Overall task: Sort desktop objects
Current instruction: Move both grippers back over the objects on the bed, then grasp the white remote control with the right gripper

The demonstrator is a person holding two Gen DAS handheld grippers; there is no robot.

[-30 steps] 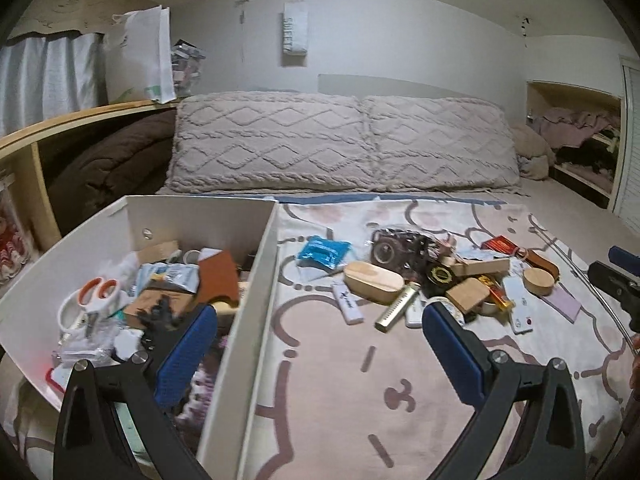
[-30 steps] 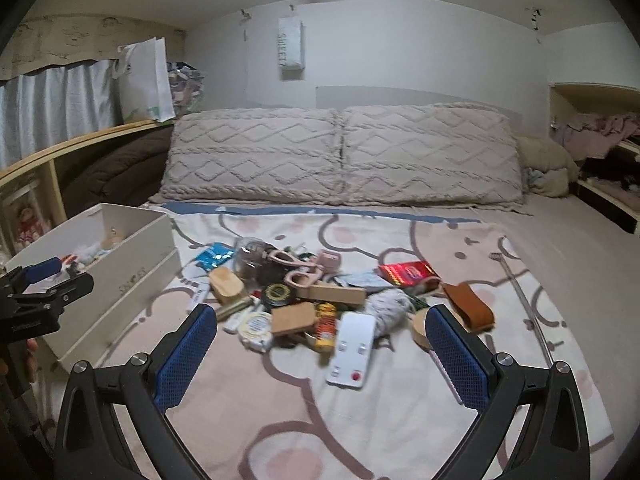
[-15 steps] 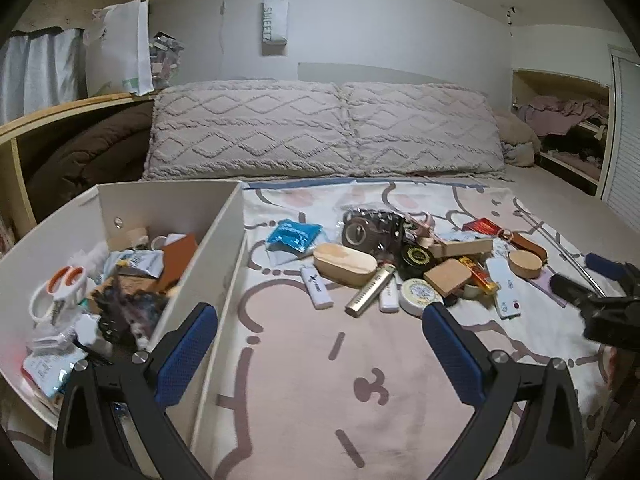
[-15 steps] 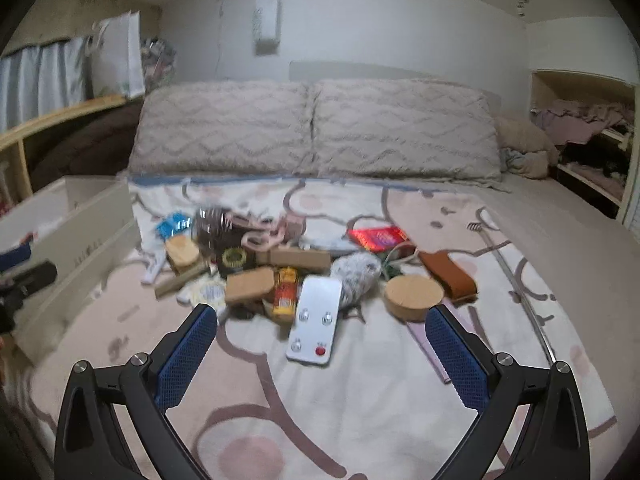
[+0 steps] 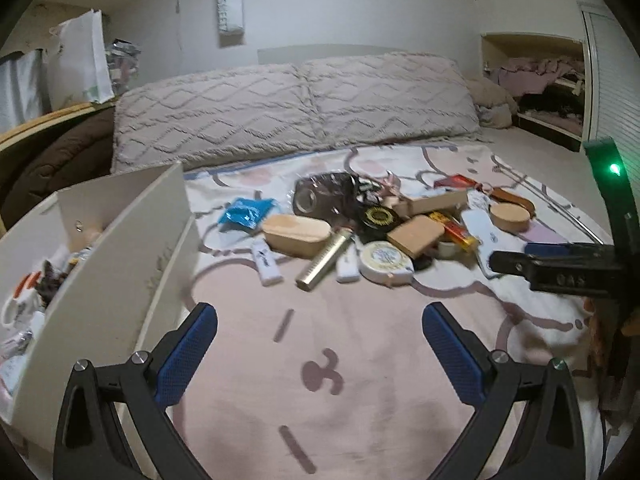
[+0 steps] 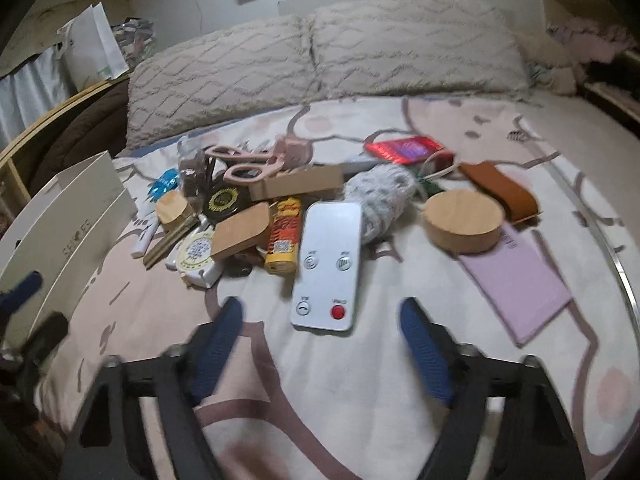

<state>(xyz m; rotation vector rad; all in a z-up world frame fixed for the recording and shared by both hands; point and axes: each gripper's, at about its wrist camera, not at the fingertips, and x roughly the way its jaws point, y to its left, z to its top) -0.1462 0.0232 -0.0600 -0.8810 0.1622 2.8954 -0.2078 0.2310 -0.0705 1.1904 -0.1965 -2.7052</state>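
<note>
Right hand-held gripper (image 6: pixel 322 328): jaws closing, narrower than before, nothing between; lowered toward remote (image 6: pixel 328 266) at 12 o'clock.
Left hand-held gripper (image 5: pixel 320 346): wide, empty.
Box (image 5: pixel 112 264): shifted to 9 o'clock.

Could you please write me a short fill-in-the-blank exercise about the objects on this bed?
1. The lowest button on the white remote is ____ in colour.
2. The round wooden box rests partly on a flat ____ notebook.
3. The white storage box lies to the ____ of the pile in the left wrist view.
4. Nothing lies between the jaws of the right gripper, which are ____.

Missing words: red; pink; left; closing
</note>
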